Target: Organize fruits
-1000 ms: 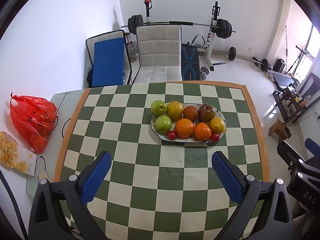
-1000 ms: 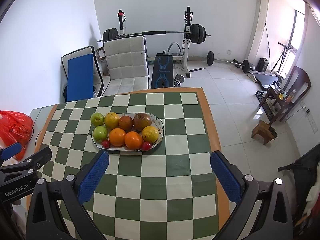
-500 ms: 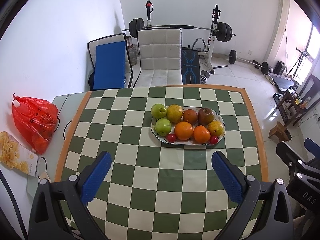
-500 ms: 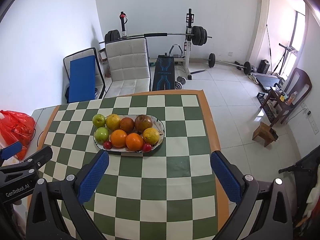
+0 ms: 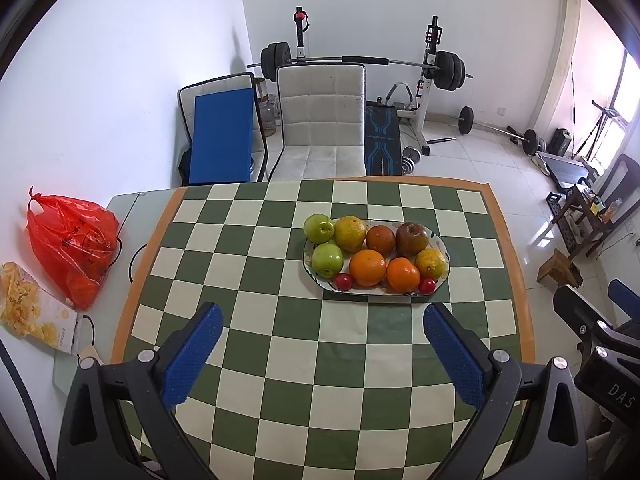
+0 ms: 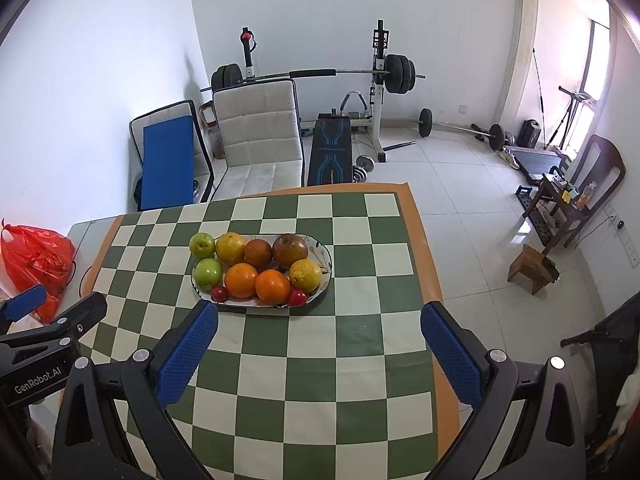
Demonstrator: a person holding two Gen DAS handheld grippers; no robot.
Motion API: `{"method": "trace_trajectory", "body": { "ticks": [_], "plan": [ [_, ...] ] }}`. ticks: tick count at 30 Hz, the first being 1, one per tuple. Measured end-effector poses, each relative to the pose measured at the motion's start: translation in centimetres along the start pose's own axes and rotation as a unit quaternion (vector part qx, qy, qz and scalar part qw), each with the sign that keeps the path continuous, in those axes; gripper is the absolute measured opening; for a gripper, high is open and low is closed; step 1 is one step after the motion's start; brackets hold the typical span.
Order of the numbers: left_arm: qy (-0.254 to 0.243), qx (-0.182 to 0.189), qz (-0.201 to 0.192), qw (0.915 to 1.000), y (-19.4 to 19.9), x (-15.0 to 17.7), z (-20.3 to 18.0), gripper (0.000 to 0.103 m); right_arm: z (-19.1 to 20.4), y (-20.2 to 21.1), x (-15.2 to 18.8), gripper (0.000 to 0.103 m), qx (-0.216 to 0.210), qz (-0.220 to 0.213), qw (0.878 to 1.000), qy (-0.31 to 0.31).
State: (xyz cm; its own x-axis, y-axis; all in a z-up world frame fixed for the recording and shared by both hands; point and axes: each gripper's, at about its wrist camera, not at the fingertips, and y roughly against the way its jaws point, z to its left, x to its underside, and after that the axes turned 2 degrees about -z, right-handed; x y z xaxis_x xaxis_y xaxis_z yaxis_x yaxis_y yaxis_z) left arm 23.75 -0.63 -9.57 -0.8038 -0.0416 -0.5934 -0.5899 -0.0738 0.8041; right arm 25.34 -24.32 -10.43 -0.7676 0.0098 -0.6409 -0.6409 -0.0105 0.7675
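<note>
On the green-and-cream checkered surface, one oval plate as the landmark, carrying ten fruits in all. Two green apples at the plate's left end, one behind the other. Two yellowish citrus fruits: one just right of the rear apple, the other at the plate's right end. One dark orange-brown fruit in the rear row, with one reddish-brown apple touching it on the right. Two bright oranges side by side in the front row. Two small red fruits along the near rim, one at front left, the other at front right beside an orange. Left tongs spread wide, holding nothing, hovering over the surface nearer than the plate, both blue pads clear of the rim. Right tongs likewise spread wide and empty, nearer than the plate, the left pad's tip close to the plate's near-left rim in the right wrist view, contact not discernible. Well to the left of the plate, off the checkered cloth, one red plastic bag and one snack packet. Beyond the plate, past the far edge, one white chair.
</note>
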Motion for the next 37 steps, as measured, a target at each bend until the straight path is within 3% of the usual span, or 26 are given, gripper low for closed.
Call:
{"method": "trace_trajectory", "body": {
  "ticks": [37],
  "plan": [
    [-0.004,0.001,-0.010,0.9999,0.6,-0.8,-1.3,0.103,-0.5,1.9,-1.0,0.103,-0.001,-0.005,1.000,-0.002]
  ]
}}
